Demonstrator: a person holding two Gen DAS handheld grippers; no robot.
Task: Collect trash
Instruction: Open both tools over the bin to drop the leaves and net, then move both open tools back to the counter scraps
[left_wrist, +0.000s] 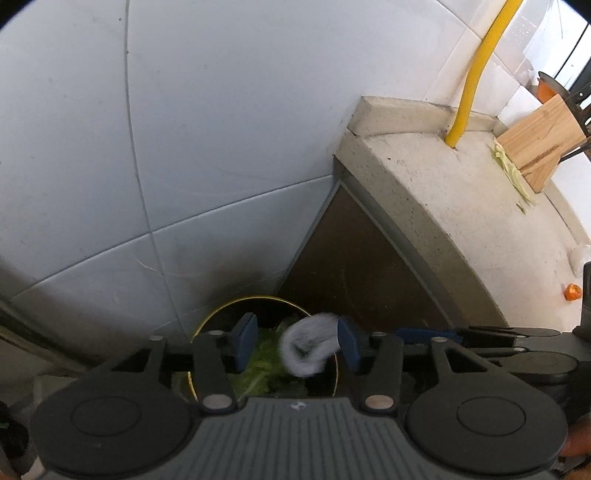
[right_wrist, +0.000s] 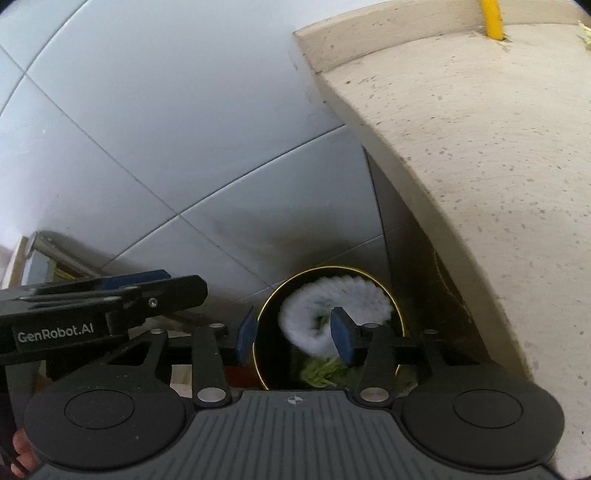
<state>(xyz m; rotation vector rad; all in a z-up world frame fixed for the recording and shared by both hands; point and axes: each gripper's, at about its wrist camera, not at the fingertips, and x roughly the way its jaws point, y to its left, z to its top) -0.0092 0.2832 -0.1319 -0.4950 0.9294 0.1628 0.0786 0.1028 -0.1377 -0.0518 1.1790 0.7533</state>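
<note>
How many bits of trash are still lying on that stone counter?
2 that I can see: pale green peelings beside the wooden block, and an orange scrap near the counter's edge. More may lie out of view.

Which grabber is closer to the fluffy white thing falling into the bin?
Left, though it's close. The white tissue sits right against the left gripper, beside one blue pad. The right gripper hangs above the bin, with the tissue blurred just beyond its open jaws.

Both grippers are black, with ribbed grey housings, two round black discs and silver pivot pins. Left gripper (left_wrist: 297, 345) and right gripper (right_wrist: 293, 338) carry blue pads. White "GenRobot.AI" lettering marks the left gripper's side.
</note>
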